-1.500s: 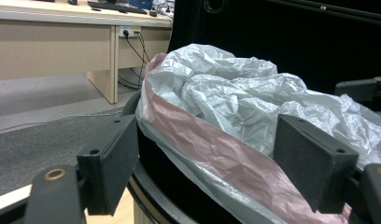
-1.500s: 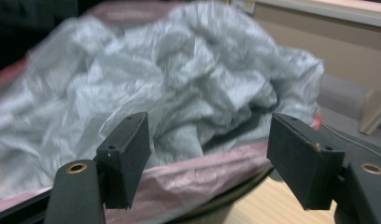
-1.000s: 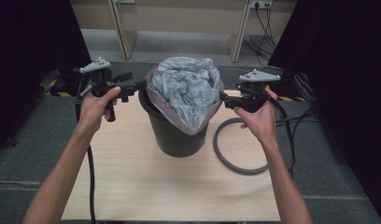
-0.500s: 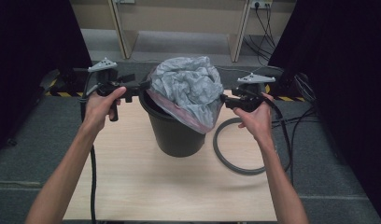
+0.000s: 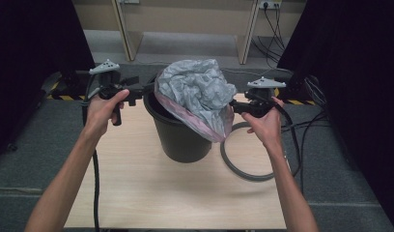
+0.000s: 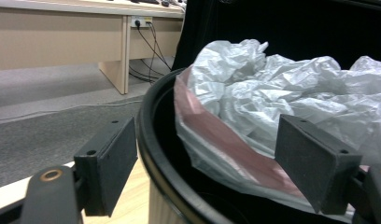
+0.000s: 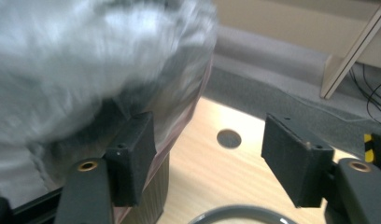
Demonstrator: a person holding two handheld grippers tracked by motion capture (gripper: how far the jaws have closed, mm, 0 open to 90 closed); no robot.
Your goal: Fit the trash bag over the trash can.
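A black bucket (image 5: 183, 140) stands on the wooden table (image 5: 137, 193). A crumpled grey plastic bag (image 5: 200, 89) with a pink band bulges out of it and droops over the right rim. My left gripper (image 5: 143, 89) is open at the bucket's left rim. In the left gripper view (image 6: 205, 140) its pads straddle the rim (image 6: 149, 140) and the bag's edge (image 6: 235, 144) without pressing. My right gripper (image 5: 233, 107) is open beside the hanging bag; its jaws have just been opening. In the right gripper view (image 7: 209, 149) the bag (image 7: 86, 60) brushes one pad (image 7: 132, 156), with bare table between the pads.
A grey ring (image 5: 243, 162) lies on the table right of the bucket, under my right hand. The table has a round hole (image 7: 229, 138). Cables (image 5: 306, 125) trail on the floor at the right. Desk legs (image 5: 125, 34) stand behind, dark curtains at both sides.
The bag has slumped from the top of the bucket over its right rim toward my right gripper. My right hand has shifted slightly. The left gripper has stayed at the rim.
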